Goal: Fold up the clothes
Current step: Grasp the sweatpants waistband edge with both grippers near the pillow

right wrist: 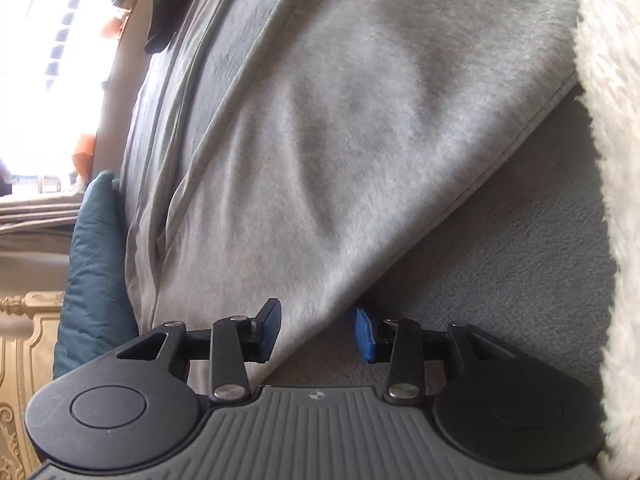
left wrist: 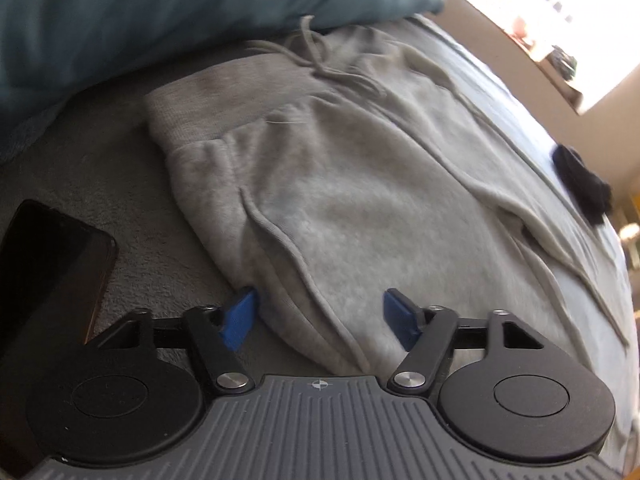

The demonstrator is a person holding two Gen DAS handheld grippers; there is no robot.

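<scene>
In the left wrist view, the left gripper (left wrist: 320,316) points down at grey sweatpants (left wrist: 320,168) spread flat on a grey bed cover (left wrist: 120,184). Its blue fingers (left wrist: 239,322) stand wide apart, straddling the near side edge of the garment; cloth lies between them but the pads do not press on it. The ribbed waistband (left wrist: 188,120) and drawstring (left wrist: 320,64) lie ahead of the fingers, against a teal pillow (left wrist: 160,12). A dark phone (left wrist: 52,264) rests beside the left finger, and a black item (left wrist: 580,184) sits far to the right.

In the right wrist view, the right gripper (right wrist: 318,332) hangs over the same sweatpants (right wrist: 340,140), whose edge runs diagonally down between the fingers. The jaws stand at a middling gap; whether they pinch the cloth cannot be told.

The step appears to be taking hold of the near edge for the first fold. Next, both pairs of fingers would need to close on that edge.
</scene>
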